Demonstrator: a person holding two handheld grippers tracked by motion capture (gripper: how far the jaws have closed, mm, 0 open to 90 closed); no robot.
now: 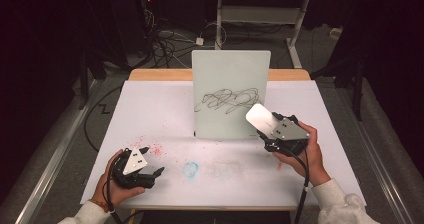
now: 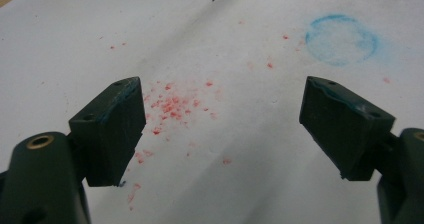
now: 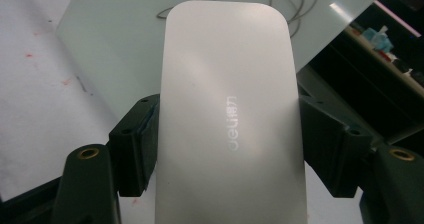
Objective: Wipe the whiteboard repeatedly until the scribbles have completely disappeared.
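A white board (image 1: pixel 231 94) stands upright at the middle of the table, with a black scribble (image 1: pixel 229 100) drawn on it. My right gripper (image 1: pixel 267 126) is shut on a white eraser (image 1: pixel 261 117) and holds it against the board's lower right, just under the scribble. In the right gripper view the eraser (image 3: pixel 231 119) sits between both jaws with the board (image 3: pixel 125 29) behind it. My left gripper (image 1: pixel 151 160) rests open near the front left of the table. Its jaws (image 2: pixel 220 129) stand wide apart over red crumbs (image 2: pixel 172 106).
The table is covered by white paper (image 1: pixel 150 109) with a red smear (image 1: pixel 156 149) and a blue ring mark (image 1: pixel 190 169), the ring mark (image 2: pixel 342 39) also ahead of the left jaws. Cables (image 1: pixel 165 44) and a desk frame (image 1: pixel 260 14) lie on the floor beyond.
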